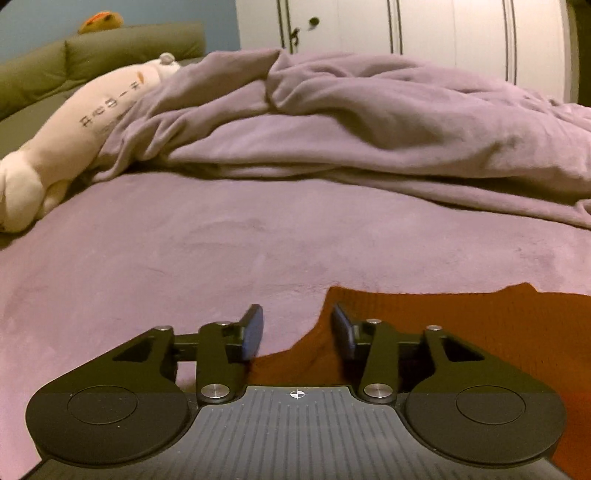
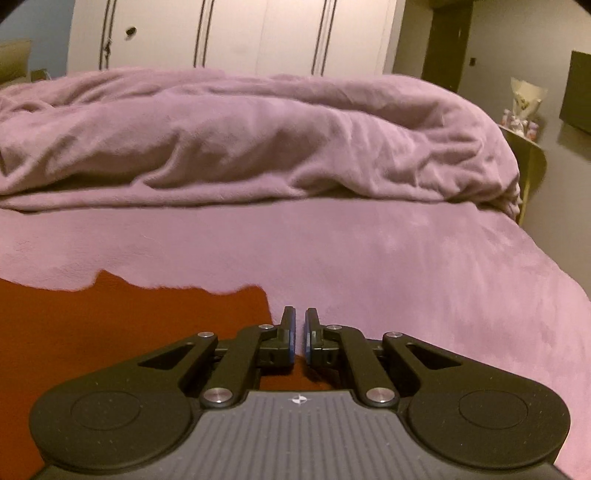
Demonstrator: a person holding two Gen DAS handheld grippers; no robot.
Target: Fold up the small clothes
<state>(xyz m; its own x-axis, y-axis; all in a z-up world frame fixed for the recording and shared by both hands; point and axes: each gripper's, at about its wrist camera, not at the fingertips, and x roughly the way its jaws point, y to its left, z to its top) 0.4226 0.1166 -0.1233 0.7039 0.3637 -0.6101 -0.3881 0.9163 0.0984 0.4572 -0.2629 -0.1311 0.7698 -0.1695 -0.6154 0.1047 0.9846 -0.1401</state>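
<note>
A rust-red garment [image 1: 461, 325] lies flat on the mauve bed cover [image 1: 184, 258]. Its ragged left edge runs between the fingers of my left gripper [image 1: 295, 314], which stands open just above it, with the pads touching nothing. In the right wrist view the same red garment [image 2: 129, 325] fills the lower left. Its right edge passes under my right gripper [image 2: 300, 314], whose jaws are shut with only a thin slit between the blue pads. I cannot tell whether any fabric is caught in that slit.
A crumpled mauve duvet [image 1: 369, 129] is heaped across the far side of the bed. A long cream plush toy [image 1: 74, 129] lies at the left by green cushions [image 1: 55, 74]. White wardrobe doors [image 2: 240, 33] stand behind. A small side table [image 2: 528, 155] stands past the bed's right edge.
</note>
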